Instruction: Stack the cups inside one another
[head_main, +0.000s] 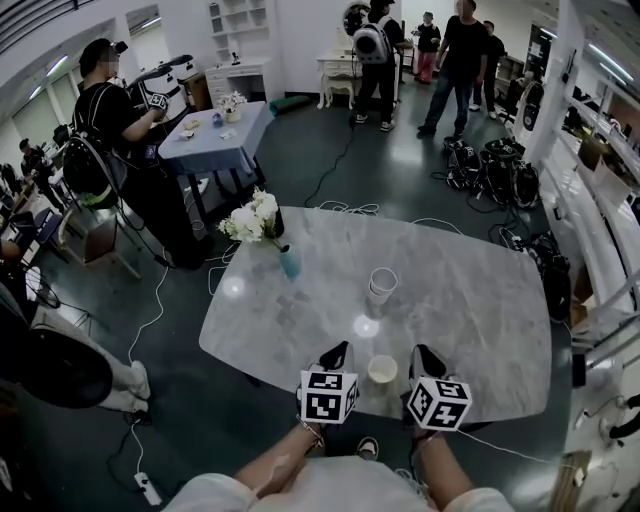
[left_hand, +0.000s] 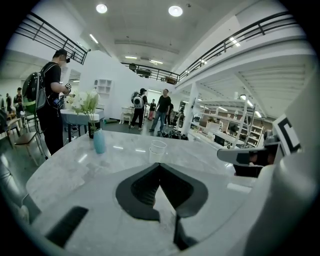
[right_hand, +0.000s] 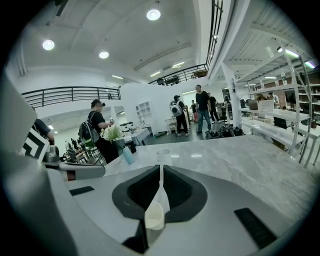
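Nearest are the person's two forearms, each holding a gripper over the near edge of the pale marble desk (head_main: 480, 300). The left gripper (head_main: 336, 354) has its jaws closed tip to tip, with only bare desk showing through the gap behind the tips; it holds nothing. The right gripper (head_main: 427, 358) is closed too, its jaw tips meeting. In the right gripper view a small cream cup (head_main: 382, 370) shows low in the slit between its jaws. In the head view that cup stands upright on the desk, mouth up, between the two grippers and just beside the right one, with neither gripper holding it.

Farther off, around the middle of the desk, stands a pale cup stack (head_main: 381, 287) that looks like two cups nested together. It is well apart from the cream cup and almost straight ahead of both grippers. To its far left, near the desk's far-left edge, a small blue vase (head_main: 290, 263) stands just beside white flowers (head_main: 252, 220) in a dark pot.

Beyond the desk, cables trail over the dark floor and several people stand at the far end of the room.
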